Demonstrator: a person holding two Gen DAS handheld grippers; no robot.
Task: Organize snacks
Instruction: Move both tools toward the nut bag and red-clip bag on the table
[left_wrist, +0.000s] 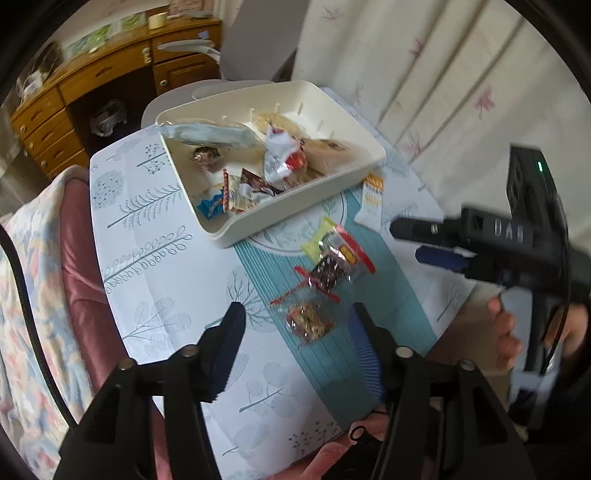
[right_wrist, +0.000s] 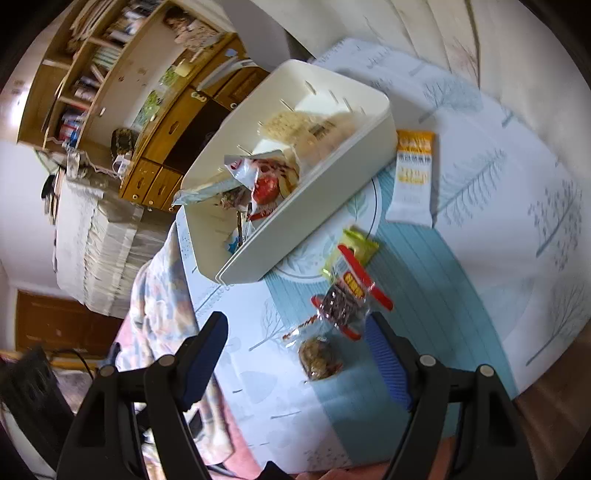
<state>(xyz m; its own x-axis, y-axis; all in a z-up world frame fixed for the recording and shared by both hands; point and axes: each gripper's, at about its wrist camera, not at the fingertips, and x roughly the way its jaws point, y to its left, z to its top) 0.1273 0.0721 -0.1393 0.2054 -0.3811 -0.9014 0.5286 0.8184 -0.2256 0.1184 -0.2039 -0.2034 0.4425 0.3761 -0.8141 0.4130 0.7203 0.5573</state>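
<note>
A cream bin (left_wrist: 295, 214) (right_wrist: 332, 184) holds several wrapped snacks on a patterned mat. In front of it lie a clear packet of nut cookie (left_wrist: 310, 321) (right_wrist: 319, 358), a red-edged packet with a dark snack (left_wrist: 332, 273) (right_wrist: 343, 302), a yellow-green packet (left_wrist: 319, 236) (right_wrist: 358, 242) and a white and orange bar (left_wrist: 371, 201) (right_wrist: 413, 173). My left gripper (left_wrist: 295, 343) is open and empty, just before the nut cookie packet. My right gripper (right_wrist: 295, 354) is open and empty over the same packet; in the left wrist view its fingers (left_wrist: 417, 229) point left.
The mat (left_wrist: 166, 280) covers a small table beside a floral blanket (left_wrist: 26, 295) and pink cushion. A curtain (left_wrist: 443, 74) hangs behind. A wooden desk with drawers (left_wrist: 92, 92) and shelves (right_wrist: 92, 55) stand at the far left.
</note>
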